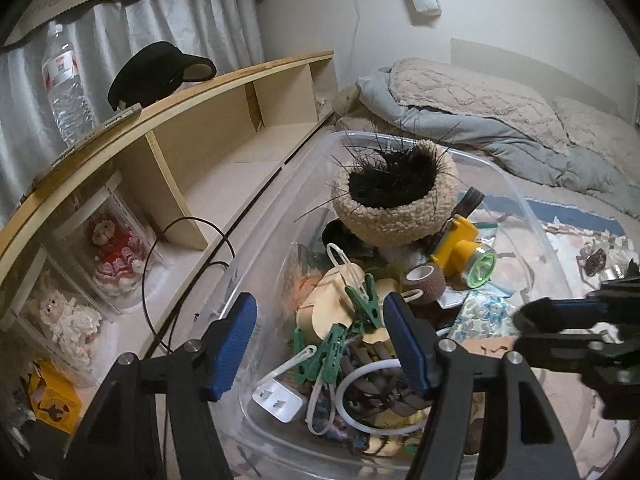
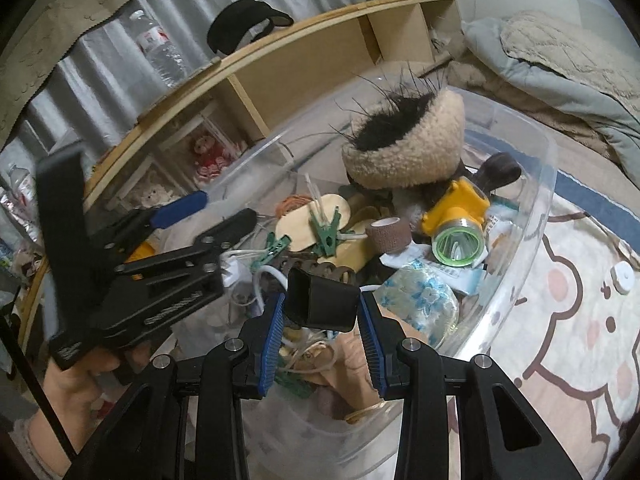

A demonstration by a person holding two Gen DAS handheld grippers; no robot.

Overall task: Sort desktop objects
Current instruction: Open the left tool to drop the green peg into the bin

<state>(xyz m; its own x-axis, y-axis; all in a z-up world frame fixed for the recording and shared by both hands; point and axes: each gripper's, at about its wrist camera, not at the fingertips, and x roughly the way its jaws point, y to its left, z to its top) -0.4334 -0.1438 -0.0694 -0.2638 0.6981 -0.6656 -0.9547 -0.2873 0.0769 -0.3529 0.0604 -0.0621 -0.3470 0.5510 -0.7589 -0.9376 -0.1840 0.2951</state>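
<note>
Bedroom floor, clear bin (image 1: 516, 192) already packed (clips, flashlight, tape). Right gripper (image 2: 322, 322) clamped on black cap (image 2: 322, 305), hovering above bin; left gripper (image 1: 320, 344) open, empty. Drop-off pending.

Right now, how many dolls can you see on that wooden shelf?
2. A doll in a red dress sits in a lower compartment of the shelf. A white doll sits just left of it, lower in the picture. Others may be hidden farther left.

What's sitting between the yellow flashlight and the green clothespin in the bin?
A brown tape roll lies between the yellow flashlight and green clothespin, inside the clear bin. Both wrist views show it.
</note>
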